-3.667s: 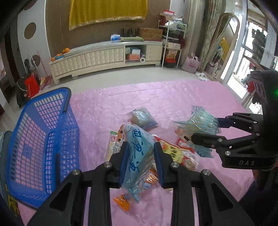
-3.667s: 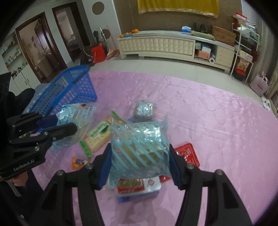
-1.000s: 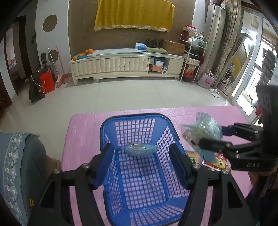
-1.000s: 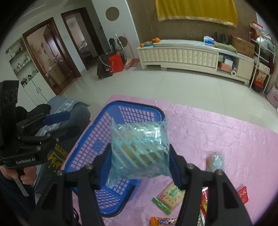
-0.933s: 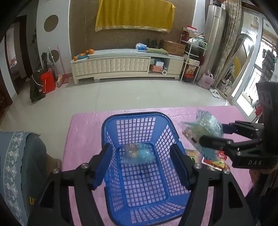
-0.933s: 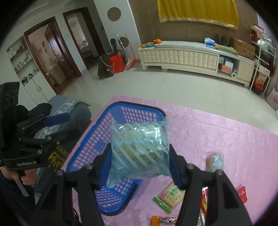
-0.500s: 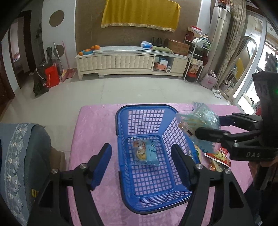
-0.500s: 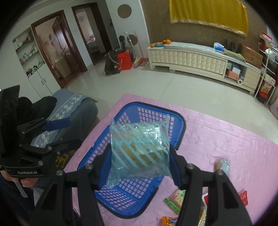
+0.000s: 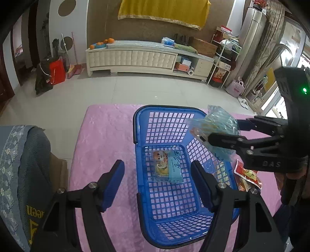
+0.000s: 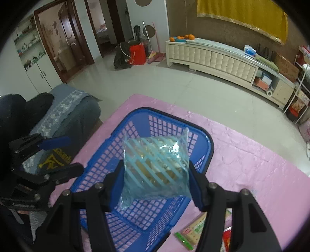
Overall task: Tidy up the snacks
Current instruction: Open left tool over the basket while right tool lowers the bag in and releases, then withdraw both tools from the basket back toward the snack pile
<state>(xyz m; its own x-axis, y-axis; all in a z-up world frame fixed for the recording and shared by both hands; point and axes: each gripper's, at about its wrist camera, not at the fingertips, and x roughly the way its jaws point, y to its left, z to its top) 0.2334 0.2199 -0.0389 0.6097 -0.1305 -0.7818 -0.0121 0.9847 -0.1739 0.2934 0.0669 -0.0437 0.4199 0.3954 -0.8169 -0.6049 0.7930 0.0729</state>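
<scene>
1. The right gripper point(image 10: 156, 187) is clamping a crinkly, see-through snack bag point(image 10: 156, 168) printed with pale blue diagonal stripes, its blue-padded jaws pressing both sides of the bag.
2. In the left wrist view, that bag point(image 9: 214, 128) is hanging over the basket's rim at about 2 o'clock from the basket's centre, with the letters "DAS" showing on the black body of the right gripper point(image 9: 222, 133).
3. The left gripper point(image 9: 157, 180) is standing wide open and holding nothing, its jaws spreading over the near half of the basket.
4. The blue plastic basket point(image 9: 139, 135), a rectangular lattice tub with rounded corners, is sitting on a pink quilted mat point(image 9: 100, 135).
5. A flat packet point(image 9: 167, 166) with a cartoon face and blue handwritten-style characters is lying on the basket's floor, toward 12 o'clock; the writing is too small to read.
6. A red packet point(image 9: 248, 174) is lying on the mat at 3 o'clock, just beside the basket.
7. In the right wrist view, a green-and-white cracker packet point(image 10: 193, 230) is lying at 5 o'clock.
8. A grey chair cover point(image 9: 21, 164) with a lace-pattern border is sitting at 9 o'clock.
9. The room is showing a pale tiled floor point(image 9: 96, 93), a cream tufted cabinet point(image 9: 131, 58) at 12 o'clock carrying oranges point(image 9: 104, 41), and a yellow cloth point(image 9: 162, 9) above.
</scene>
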